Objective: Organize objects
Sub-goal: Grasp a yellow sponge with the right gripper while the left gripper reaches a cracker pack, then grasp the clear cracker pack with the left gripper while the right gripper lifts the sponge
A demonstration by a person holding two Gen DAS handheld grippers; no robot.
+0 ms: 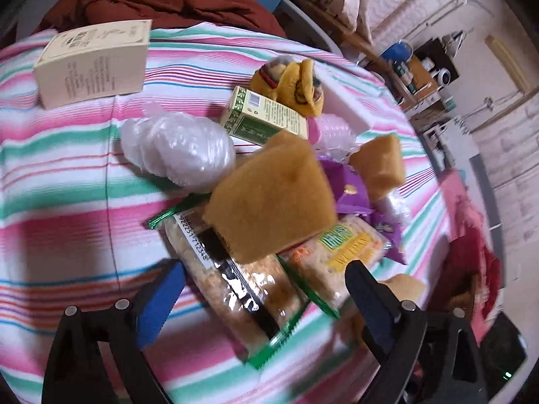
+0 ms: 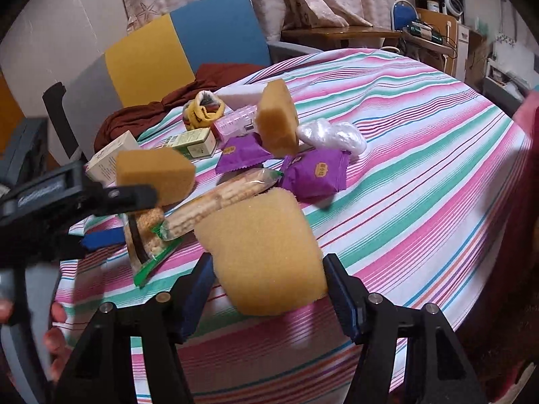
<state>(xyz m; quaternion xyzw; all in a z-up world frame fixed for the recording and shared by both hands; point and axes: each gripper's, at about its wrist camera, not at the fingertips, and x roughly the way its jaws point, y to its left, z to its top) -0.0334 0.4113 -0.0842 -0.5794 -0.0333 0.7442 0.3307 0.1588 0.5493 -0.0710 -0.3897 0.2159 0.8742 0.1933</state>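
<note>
Several tan sponges lie among snacks on the striped tablecloth (image 2: 421, 141). In the left wrist view my left gripper (image 1: 266, 306) is open over two clear rice cracker packs (image 1: 235, 289), with a big sponge (image 1: 273, 198) just beyond its fingers. A second sponge (image 1: 379, 165) stands behind on purple packets (image 1: 350, 195). In the right wrist view my right gripper (image 2: 269, 293) is open with a large sponge (image 2: 266, 252) between its fingers, not squeezed. The left gripper (image 2: 97, 202) shows at the left by another sponge (image 2: 155, 175). A further sponge (image 2: 278, 121) stands upright.
A cream box (image 1: 94, 60), a green tea box (image 1: 266, 118), a yellow plush toy (image 1: 293, 80) and a bubble-wrap bundle (image 1: 178, 148) lie on the cloth. A dark red cloth (image 2: 161, 107) and a blue and yellow chair (image 2: 178, 47) are behind. The table edge is near my right gripper.
</note>
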